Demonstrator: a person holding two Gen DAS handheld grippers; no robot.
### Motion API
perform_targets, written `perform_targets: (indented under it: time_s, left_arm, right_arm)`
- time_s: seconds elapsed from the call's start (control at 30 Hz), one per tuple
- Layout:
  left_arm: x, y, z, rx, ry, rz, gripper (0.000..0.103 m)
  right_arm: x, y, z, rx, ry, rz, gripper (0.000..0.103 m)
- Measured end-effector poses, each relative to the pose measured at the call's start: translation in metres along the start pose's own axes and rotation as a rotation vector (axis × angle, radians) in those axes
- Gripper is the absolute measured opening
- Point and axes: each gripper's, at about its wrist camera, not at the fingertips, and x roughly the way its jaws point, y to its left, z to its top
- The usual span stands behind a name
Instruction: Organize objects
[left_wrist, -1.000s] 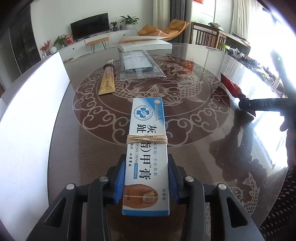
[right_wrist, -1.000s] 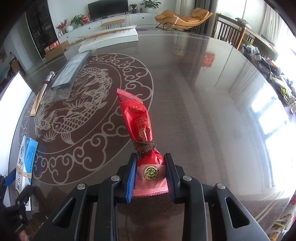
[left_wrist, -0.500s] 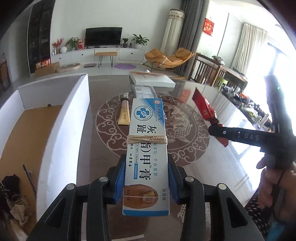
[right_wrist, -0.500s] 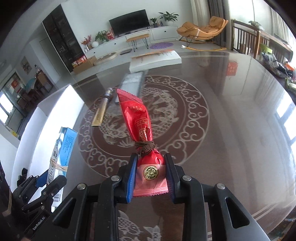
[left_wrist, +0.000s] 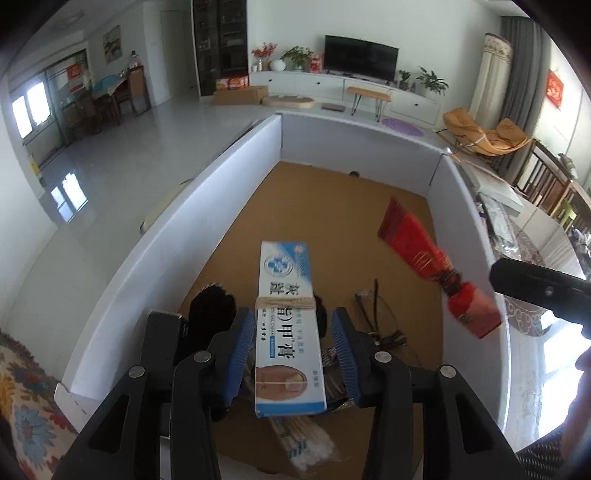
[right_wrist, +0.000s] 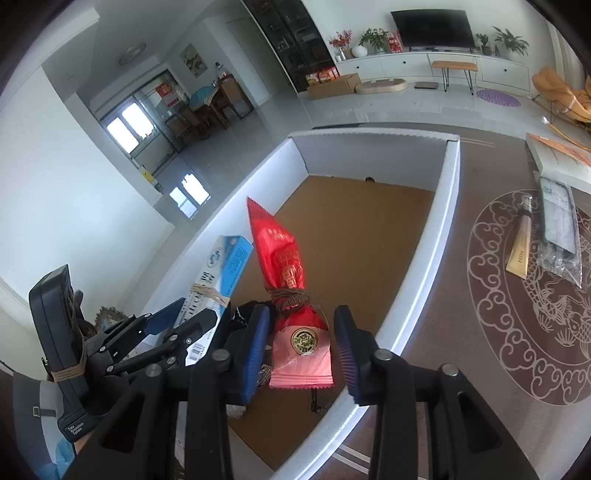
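Left wrist: cream box (left_wrist: 288, 332) between parted tongs (left_wrist: 293, 356)

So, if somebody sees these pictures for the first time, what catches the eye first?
Probably the red snack packet between the open jaws of the right gripper, above the white box with its brown floor. Next, the blue-and-white cream carton between the pads of the left gripper, also over the box; both jaws have just been opening. A gold tube lies on the patterned table at the right.

Home living room: television (left_wrist: 361, 58), rocking chair (left_wrist: 484, 133)
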Motion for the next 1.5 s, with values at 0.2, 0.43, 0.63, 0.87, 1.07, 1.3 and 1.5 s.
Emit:
perform_targets:
  time_s: [0.2,0.43,0.63,0.87,1.07,1.3,1.5]
  left_arm:
    - [-0.012,-0.015,-0.004,-0.016,-0.108,0.020,0.076]
    - [-0.052,-0.112,0.007,0.107,-0.255,-0.188,0.091]
    - [-0.069,-0.221,-0.021,0.310,-0.234,-0.394,0.095]
    - [-0.032,-0.312,-0.071,0.470,-0.082,-0.483,0.095]
    - [0.027,-0.329,-0.084,0.395,0.025,-0.431,0.095]
    - [0.063,-0.325,-0.087,0.384,0.051,-0.329,0.095]
    - [0.065,-0.326,-0.089,0.438,0.022,-0.276,0.095]
  right_arm:
    - [-0.020,-0.028,-0.030,-0.002,-0.085,-0.116,0.092]
    - [-0.069,-0.143,-0.073,0.117,-0.170,-0.439,0.097]
    - [-0.092,-0.253,-0.123,0.194,-0.108,-0.711,0.097]
    - [-0.124,-0.301,-0.155,0.266,-0.119,-0.803,0.097]
    - [-0.129,-0.311,-0.159,0.333,-0.115,-0.783,0.097]
    - [-0.127,-0.321,-0.159,0.400,-0.125,-0.735,0.097]
    - [-0.118,-0.316,-0.156,0.380,-0.104,-0.745,0.100]
